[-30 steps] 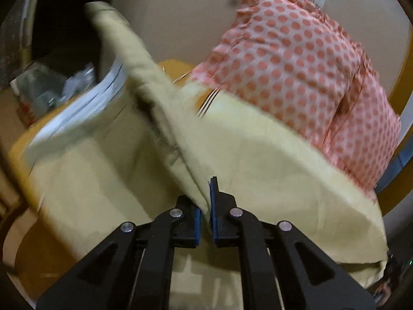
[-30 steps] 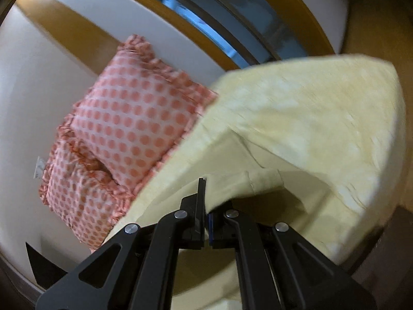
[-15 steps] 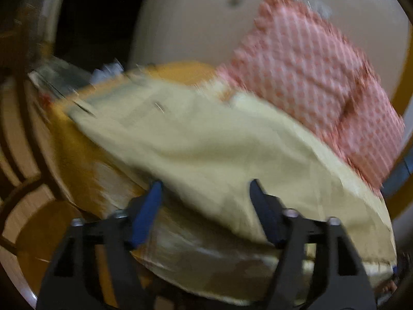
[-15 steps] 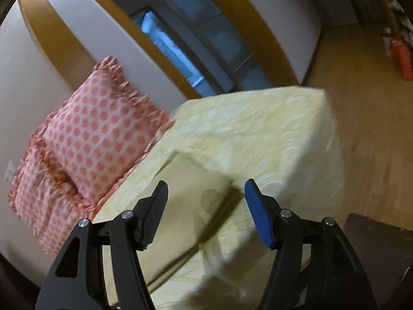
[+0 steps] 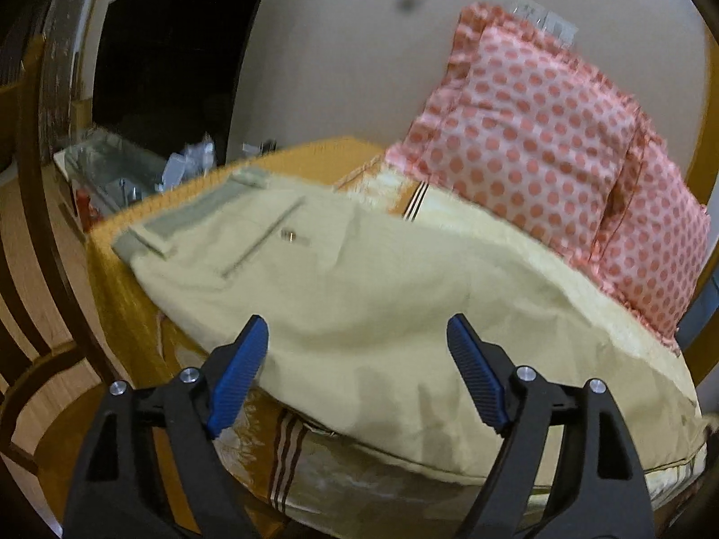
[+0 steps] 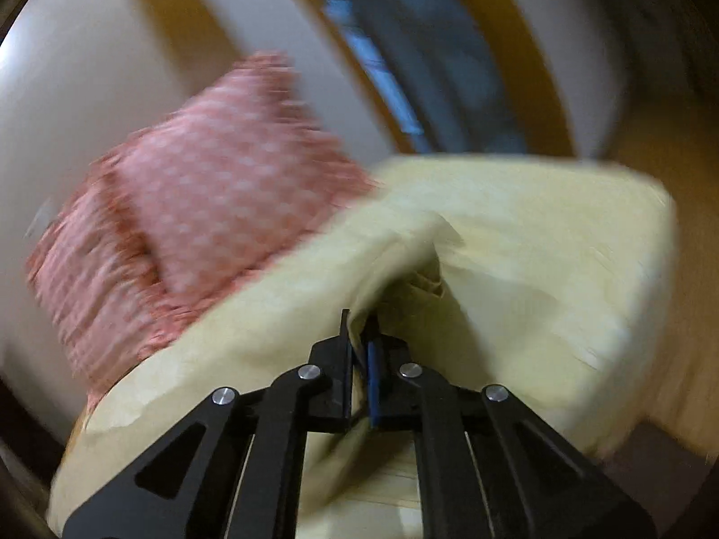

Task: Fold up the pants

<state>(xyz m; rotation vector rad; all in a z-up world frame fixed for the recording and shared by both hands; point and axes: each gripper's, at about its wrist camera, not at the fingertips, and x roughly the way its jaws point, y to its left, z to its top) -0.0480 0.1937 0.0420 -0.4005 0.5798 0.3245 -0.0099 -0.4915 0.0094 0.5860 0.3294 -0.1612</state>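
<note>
The pale yellow-beige pants (image 5: 359, 278) lie spread across the bed, waistband and back pocket at the far left. My left gripper (image 5: 357, 337) is open and empty just above their near edge, blue pads (image 5: 238, 373) apart. In the blurred right wrist view my right gripper (image 6: 359, 337) is shut on a raised fold of the pants (image 6: 404, 251), lifting the cloth into a ridge.
A pink polka-dot pillow (image 5: 561, 148) leans against the white wall behind the pants; it also shows in the right wrist view (image 6: 215, 188). An orange striped bedspread (image 5: 135, 314) covers the bed. A cluttered glass table (image 5: 117, 170) stands far left. Wooden floor lies right of the bed (image 6: 683, 314).
Both grippers let go of the pants and opened half a second ago. The left has stayed open over the laid-out pants. The right has shut again on a fold of cloth.
</note>
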